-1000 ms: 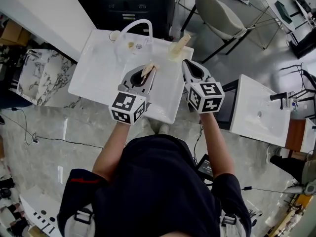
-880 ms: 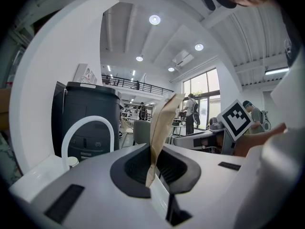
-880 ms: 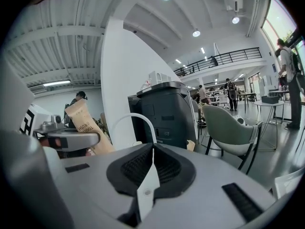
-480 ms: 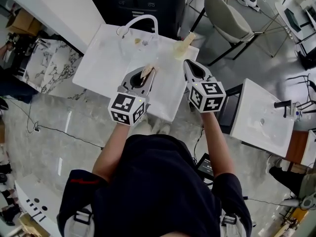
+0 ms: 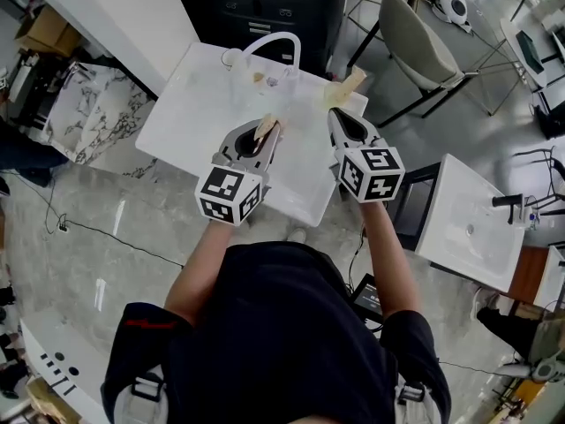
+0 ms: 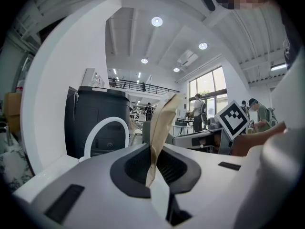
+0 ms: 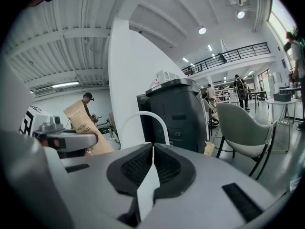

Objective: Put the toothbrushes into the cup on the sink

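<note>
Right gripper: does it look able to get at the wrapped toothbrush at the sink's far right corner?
Probably yes. The toothbrush is just ahead of the right gripper, with nothing between them in the head view. Its jaws are shut and empty, so they must open first.

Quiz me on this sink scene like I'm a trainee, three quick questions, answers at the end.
1. True or false: the right gripper is shut with nothing between its jaws.
2. What does the left gripper hold? A) a brown paper toothbrush packet B) a towel C) nothing
3. Where on the sink does the other packet lie?
Key: 1 true; 2 A; 3 at its far right corner.
</note>
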The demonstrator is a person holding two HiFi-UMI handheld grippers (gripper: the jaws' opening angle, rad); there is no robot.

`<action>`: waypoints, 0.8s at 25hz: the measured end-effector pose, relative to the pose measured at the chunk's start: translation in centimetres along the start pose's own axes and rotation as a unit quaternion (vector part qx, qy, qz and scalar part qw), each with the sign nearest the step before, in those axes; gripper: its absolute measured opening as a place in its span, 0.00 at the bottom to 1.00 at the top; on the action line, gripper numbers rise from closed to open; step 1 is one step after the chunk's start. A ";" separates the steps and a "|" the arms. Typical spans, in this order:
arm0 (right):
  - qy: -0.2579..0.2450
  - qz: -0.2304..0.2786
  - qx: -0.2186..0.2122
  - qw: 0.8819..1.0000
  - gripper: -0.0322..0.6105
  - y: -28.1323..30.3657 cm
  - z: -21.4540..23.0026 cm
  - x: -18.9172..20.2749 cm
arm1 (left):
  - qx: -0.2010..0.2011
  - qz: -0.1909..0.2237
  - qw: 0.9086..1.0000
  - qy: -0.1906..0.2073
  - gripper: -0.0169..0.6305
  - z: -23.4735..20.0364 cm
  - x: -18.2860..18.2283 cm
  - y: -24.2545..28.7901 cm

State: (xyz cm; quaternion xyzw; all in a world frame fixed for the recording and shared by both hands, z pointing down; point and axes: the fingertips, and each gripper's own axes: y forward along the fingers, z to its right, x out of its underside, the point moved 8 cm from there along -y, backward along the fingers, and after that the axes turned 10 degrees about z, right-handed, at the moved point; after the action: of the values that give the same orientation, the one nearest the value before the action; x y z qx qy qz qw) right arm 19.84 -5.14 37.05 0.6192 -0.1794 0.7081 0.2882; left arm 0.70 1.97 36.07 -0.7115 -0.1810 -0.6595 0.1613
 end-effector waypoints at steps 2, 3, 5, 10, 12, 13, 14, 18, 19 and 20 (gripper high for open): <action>-0.001 0.000 0.000 1.000 0.11 1.2 -0.8 -0.1 | 0.001 0.000 1.000 0.000 0.08 -1.4 -0.2 -0.2; -0.002 -0.001 0.000 1.000 0.11 1.8 -1.3 -0.2 | 0.002 0.000 1.000 0.001 0.08 -2.2 -0.3 -0.3; -0.002 -0.001 0.001 1.000 0.11 3.3 -2.2 -0.3 | 0.005 -0.001 1.000 0.002 0.08 -3.9 -0.7 -0.5; 0.003 -0.002 0.007 1.000 0.11 6.8 -4.7 -0.4 | 0.014 -0.004 1.000 0.001 0.08 -8.1 -1.3 -1.1; 0.005 -0.003 0.009 1.000 0.11 8.0 -5.6 -0.3 | 0.018 -0.006 1.000 0.000 0.08 -9.7 -1.4 -1.2; 0.006 -0.004 0.009 1.000 0.11 8.7 -6.1 -0.3 | 0.019 -0.006 1.000 -0.001 0.08 -10.5 -1.5 -1.3; 0.006 -0.004 0.009 1.000 0.11 9.3 -6.5 -0.3 | 0.020 -0.006 1.000 -0.002 0.08 -11.2 -1.5 -1.3; 0.007 -0.007 0.010 1.000 0.11 11.2 -7.7 -0.1 | 0.024 -0.006 1.000 -0.007 0.08 -13.5 -1.6 -1.3; 0.008 -0.008 0.011 1.000 0.11 11.6 -8.0 -0.1 | 0.026 -0.006 1.000 -0.008 0.08 -14.0 -1.6 -1.3; 0.009 -0.008 0.011 1.000 0.11 12.0 -8.2 -0.1 | 0.028 -0.006 1.000 -0.011 0.08 -14.5 -1.6 -1.3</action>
State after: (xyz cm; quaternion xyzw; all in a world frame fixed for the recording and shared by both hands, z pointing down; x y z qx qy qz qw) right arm 5.90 -9.37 36.79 0.6173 -0.1641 0.7133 0.2885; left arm -12.75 -3.72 35.60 -0.7127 -0.2054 -0.6473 0.1758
